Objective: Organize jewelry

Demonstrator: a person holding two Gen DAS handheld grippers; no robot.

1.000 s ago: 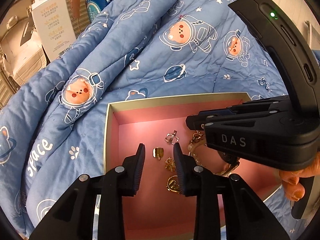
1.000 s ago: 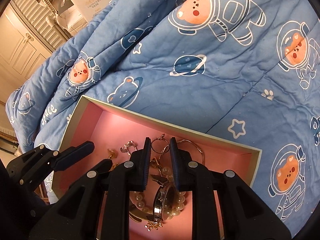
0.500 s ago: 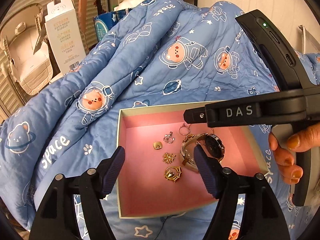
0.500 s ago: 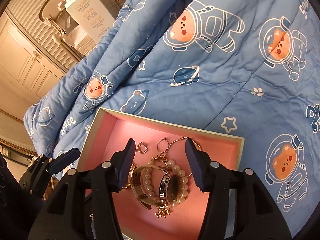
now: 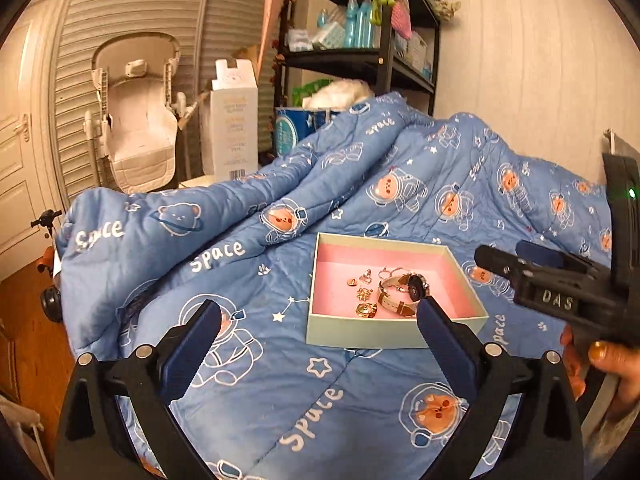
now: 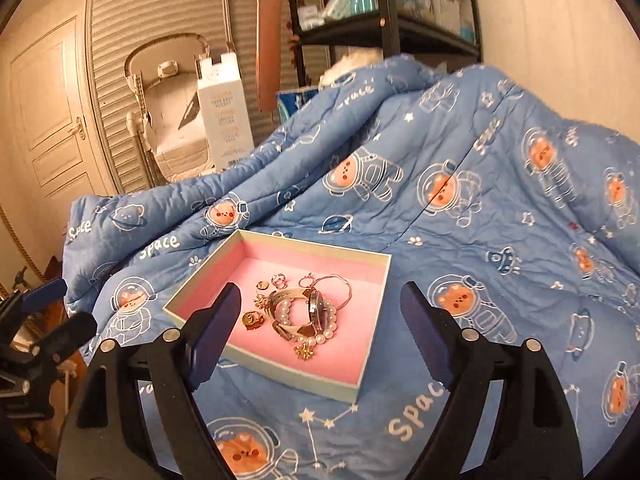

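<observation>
A pale green box with a pink lining (image 5: pixel 456 304) (image 6: pixel 372 344) lies on the blue space-bear quilt. In it lie a watch (image 5: pixel 414 286) (image 6: pixel 316 304), a pearl bracelet (image 6: pixel 320 334), a thin bangle (image 6: pixel 348 288), and several small gold earrings and charms (image 5: pixel 366 310) (image 6: pixel 252 318). My left gripper (image 5: pixel 318 330) is open and empty, raised above the quilt in front of the box. My right gripper (image 6: pixel 320 320) is open and empty, raised above the box's near side; its body shows at the right of the left wrist view (image 5: pixel 560 296).
The quilt (image 5: pixel 320 400) covers the bed. Beyond it stand a white carton (image 5: pixel 230 128), a baby chair (image 5: pixel 136 120) and a black shelf with bottles (image 5: pixel 360 40). A door (image 6: pixel 48 120) is at the left.
Both grippers have opened wide and pulled up and back from inside the box. The jewelry stays in the box.
</observation>
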